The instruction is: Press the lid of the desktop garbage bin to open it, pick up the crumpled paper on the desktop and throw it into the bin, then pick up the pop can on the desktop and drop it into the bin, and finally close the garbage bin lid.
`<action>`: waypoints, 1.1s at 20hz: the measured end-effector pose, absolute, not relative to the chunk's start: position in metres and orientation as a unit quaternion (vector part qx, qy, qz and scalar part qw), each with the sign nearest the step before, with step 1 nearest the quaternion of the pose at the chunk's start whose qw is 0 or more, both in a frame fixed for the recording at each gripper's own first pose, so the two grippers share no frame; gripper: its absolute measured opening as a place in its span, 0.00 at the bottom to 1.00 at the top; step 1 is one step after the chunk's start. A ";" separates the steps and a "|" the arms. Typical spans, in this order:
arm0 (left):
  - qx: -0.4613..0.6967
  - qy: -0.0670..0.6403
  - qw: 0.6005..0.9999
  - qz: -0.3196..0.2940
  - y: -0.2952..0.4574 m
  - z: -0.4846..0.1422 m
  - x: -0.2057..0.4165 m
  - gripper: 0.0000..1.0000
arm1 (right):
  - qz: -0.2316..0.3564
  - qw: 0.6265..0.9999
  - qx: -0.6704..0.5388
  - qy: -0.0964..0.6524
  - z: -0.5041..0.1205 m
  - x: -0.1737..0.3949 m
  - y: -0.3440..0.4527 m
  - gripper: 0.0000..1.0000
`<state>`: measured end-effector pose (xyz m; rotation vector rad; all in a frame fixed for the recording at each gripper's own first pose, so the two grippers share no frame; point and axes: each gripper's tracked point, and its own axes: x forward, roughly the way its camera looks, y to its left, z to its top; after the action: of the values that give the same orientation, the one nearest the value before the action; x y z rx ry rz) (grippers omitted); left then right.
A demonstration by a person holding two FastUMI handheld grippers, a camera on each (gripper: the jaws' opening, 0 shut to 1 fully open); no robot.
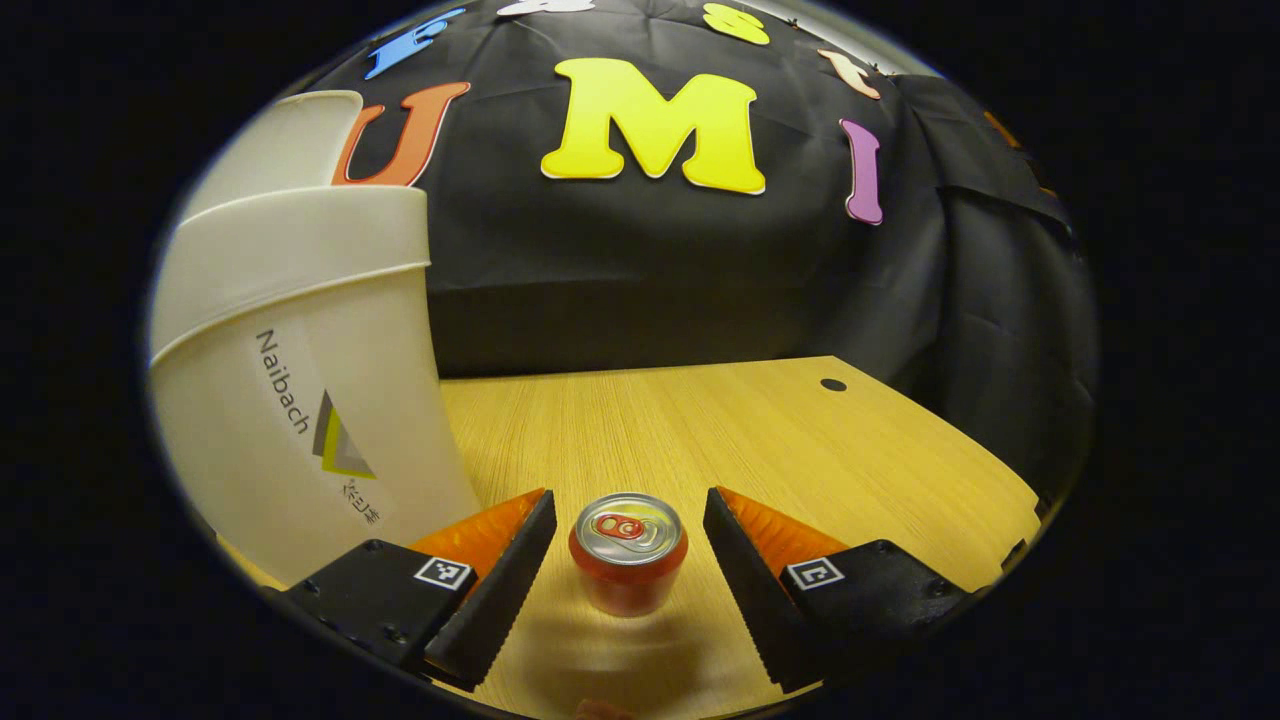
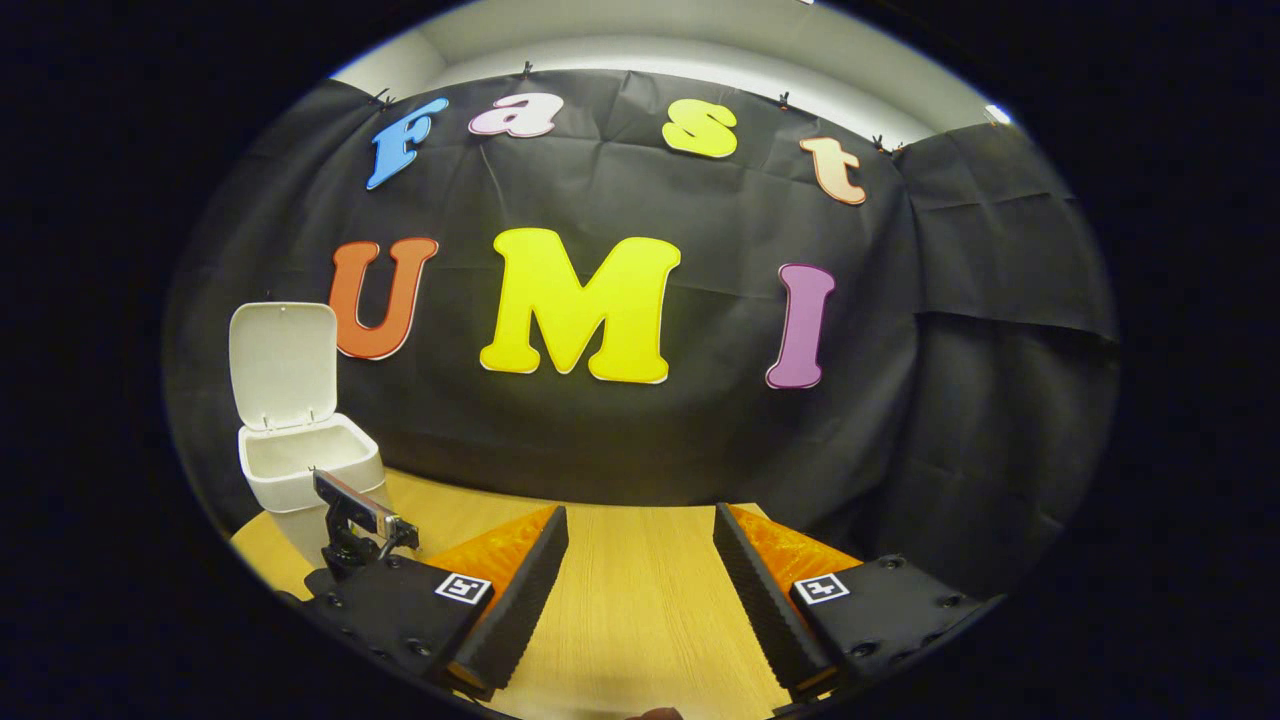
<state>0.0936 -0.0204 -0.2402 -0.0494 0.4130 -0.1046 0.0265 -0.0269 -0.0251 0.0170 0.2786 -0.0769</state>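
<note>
One pop can (image 1: 628, 553) stands between left hand-held gripper (image 1: 630, 520) fingers.

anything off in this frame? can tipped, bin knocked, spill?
Nothing stands out. The pop can stands upright on the desk, apart from the open left gripper's fingers. The bin stands upright, lid up. No spill.

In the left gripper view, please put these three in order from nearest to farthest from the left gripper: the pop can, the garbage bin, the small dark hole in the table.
1. Pop can: upright between the open fingers of the left gripper, untouched.
2. Garbage bin: close on the view's left, beside one finger.
3. Small dark hole: far back on the table, to the view's right.
</note>
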 end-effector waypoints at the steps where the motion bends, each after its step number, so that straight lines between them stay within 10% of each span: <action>1: -0.029 0.210 0.976 -0.051 -0.020 -0.245 0.096 0.98 | -0.039 0.989 0.007 0.140 -0.025 0.026 -0.026 0.94; 22: -0.013 0.200 0.975 -0.094 -0.028 -0.218 0.088 0.82 | -0.023 0.986 0.017 0.164 -0.042 0.023 -0.005 0.94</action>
<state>0.0876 -0.0278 -0.2183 -0.0269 0.4040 -0.1900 0.0233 -0.0051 -0.0417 0.0335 0.3300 -0.0457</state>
